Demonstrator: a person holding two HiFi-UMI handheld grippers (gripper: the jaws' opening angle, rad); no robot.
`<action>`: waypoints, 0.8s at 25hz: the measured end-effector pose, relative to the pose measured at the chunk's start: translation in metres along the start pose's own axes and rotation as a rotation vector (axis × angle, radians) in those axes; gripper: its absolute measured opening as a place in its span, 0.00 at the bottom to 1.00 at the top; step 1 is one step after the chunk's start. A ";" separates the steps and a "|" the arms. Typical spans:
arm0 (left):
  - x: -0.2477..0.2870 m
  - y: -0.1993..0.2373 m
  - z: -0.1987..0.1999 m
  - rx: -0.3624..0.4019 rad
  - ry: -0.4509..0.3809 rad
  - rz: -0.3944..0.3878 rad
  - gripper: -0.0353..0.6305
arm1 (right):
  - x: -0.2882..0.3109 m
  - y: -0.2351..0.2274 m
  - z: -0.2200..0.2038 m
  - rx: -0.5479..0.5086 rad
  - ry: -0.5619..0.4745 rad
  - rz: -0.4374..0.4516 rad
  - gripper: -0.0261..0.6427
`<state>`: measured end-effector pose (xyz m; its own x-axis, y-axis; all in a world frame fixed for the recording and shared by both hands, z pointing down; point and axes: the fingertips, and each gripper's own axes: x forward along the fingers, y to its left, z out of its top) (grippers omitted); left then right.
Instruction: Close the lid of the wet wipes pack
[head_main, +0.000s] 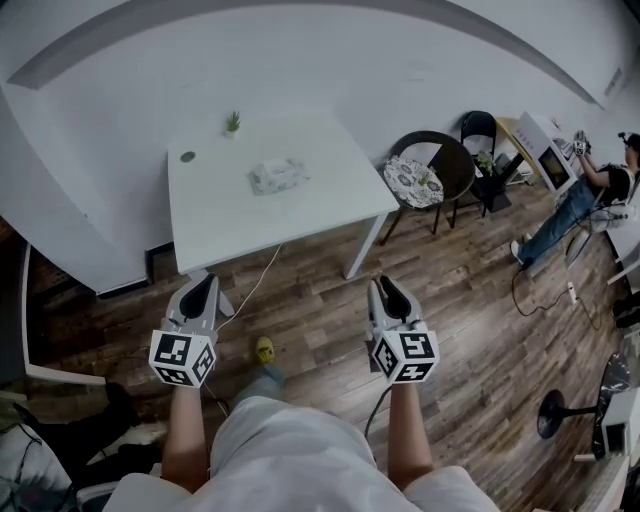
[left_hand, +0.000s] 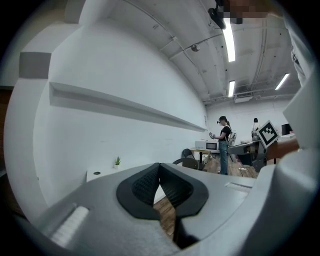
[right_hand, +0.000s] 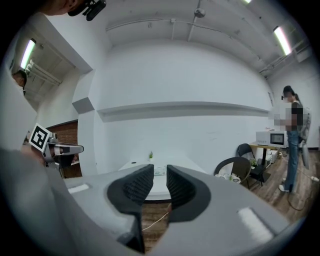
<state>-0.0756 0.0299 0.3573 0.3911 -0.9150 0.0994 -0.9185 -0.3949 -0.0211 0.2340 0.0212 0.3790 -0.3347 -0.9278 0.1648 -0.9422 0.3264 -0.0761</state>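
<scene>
One white table (head_main: 300, 215) stands ahead of both tongs on a wood floor (head_main: 470, 300), its near edge just beyond their tips. Its near left corner is close to the left gripper (head_main: 205, 282), and its near right leg is ahead and slightly inward of the right gripper (head_main: 384, 286). Bare floor lies between the two and stretches off past the right gripper, crossed by one pale cable (head_main: 258, 285) running from under the table. Two dark chairs (head_main: 440, 165) stand beyond the right gripper, off the table's right edge, and one person (head_main: 585, 195) is farther out that way. On the tabletop is one wet wipes pack (head_main: 277, 176), well ahead and between the lines of the two tongs, with clear tabletop all round it; its lid is too small to make out. One small potted plant (head_main: 232, 122) and one dark round disc (head_main: 187, 157) sit near the far edge. Both forearms reach forward side by side, the tongs pointing roughly level at the table. The left jaws meet at their tips with nothing between them, and the right jaws stand apart and empty.
</scene>
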 end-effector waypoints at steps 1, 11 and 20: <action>0.014 0.009 -0.001 -0.003 0.004 -0.005 0.05 | 0.016 -0.001 0.003 -0.002 0.002 -0.003 0.17; 0.134 0.114 0.002 -0.038 0.043 -0.026 0.05 | 0.187 0.006 0.036 -0.008 0.038 0.006 0.17; 0.226 0.185 -0.007 -0.064 0.081 -0.049 0.05 | 0.306 0.004 0.042 -0.008 0.085 0.012 0.17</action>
<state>-0.1579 -0.2497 0.3829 0.4320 -0.8840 0.1790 -0.9013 -0.4304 0.0493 0.1281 -0.2688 0.3876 -0.3458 -0.9053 0.2469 -0.9381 0.3389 -0.0712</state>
